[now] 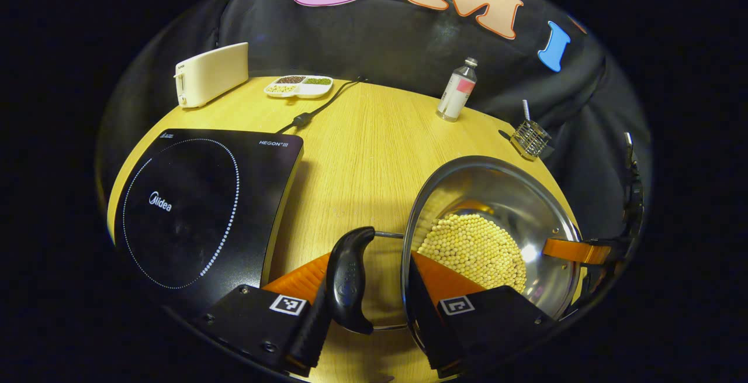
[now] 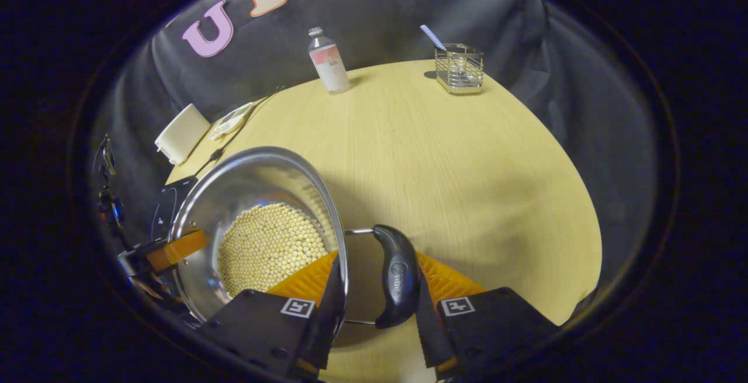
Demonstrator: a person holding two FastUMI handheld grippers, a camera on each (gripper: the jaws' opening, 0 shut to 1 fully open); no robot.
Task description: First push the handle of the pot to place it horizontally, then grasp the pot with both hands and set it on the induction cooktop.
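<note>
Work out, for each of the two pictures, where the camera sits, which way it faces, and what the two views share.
Left gripper view: rides the left gripper, looking across the pot at the induction cooktop; its own fingers straddle the left handle.
Right gripper view: rides the right gripper, facing the bottle and wire basket; its fingers straddle the right handle.
Shared: pot, bottle, basket, table.

Beside the glossy black glass cooktop [image 1: 198, 207], the pot [image 1: 497, 196] is polished mirror-bright metal with smooth black plastic handles [image 1: 349, 278], on a matt, pale wood-grain table [image 1: 362, 149] backed by dull black cloth [image 1: 380, 44].
</note>
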